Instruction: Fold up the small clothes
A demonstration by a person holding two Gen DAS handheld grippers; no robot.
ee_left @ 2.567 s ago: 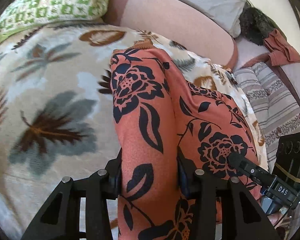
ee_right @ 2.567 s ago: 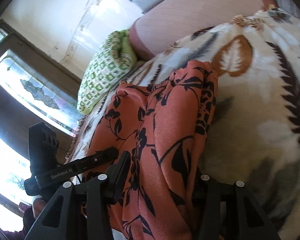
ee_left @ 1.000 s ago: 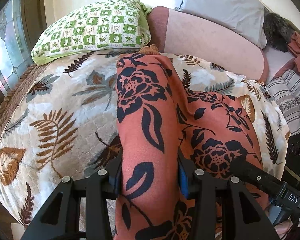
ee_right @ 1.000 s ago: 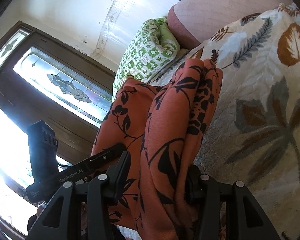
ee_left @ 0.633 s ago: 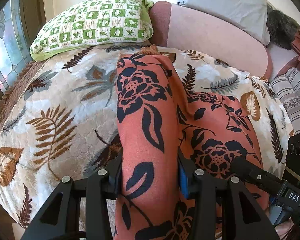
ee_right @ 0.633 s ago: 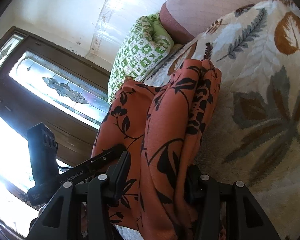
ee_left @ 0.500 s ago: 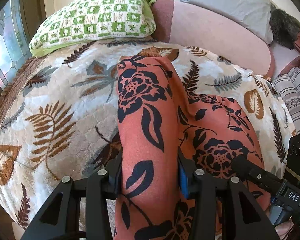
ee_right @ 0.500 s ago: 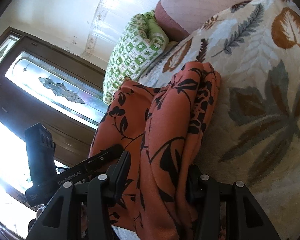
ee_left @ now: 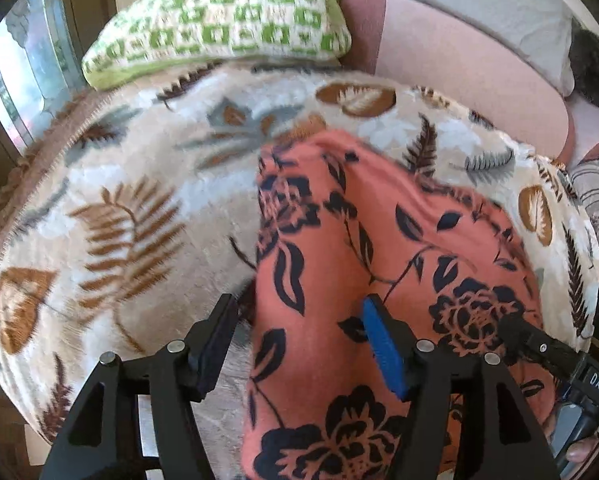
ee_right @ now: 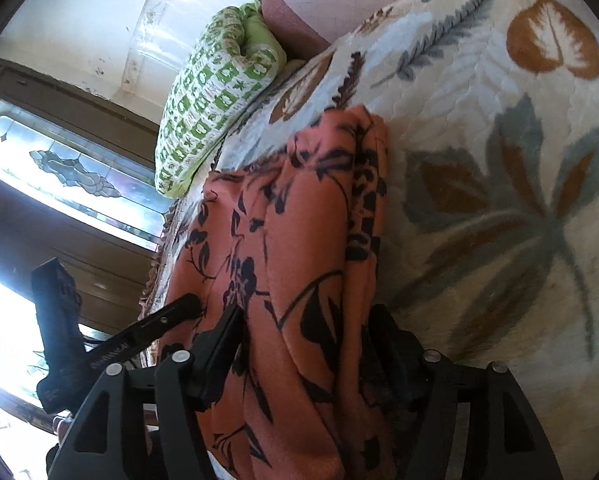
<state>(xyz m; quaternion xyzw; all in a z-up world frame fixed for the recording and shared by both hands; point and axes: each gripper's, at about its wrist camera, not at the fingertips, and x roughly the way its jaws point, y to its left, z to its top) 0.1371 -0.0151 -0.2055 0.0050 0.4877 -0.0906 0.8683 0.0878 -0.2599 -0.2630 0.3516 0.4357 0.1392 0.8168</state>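
I see both jaws opening: left gripper (ee_left: 299, 334) and right gripper (ee_right: 305, 338) straddle the orange cloth (ee_left: 339, 264) on the blanket (ee_left: 119, 200); cloth's near end cut off.

Both tongs (ee_left: 299, 320) (ee_right: 303, 332) opening, downward-tilted

Orange floral garment (ee_left: 323, 264) cut off below

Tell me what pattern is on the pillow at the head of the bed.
The pillow has a green-and-white checked pattern, clearest in the left wrist view.
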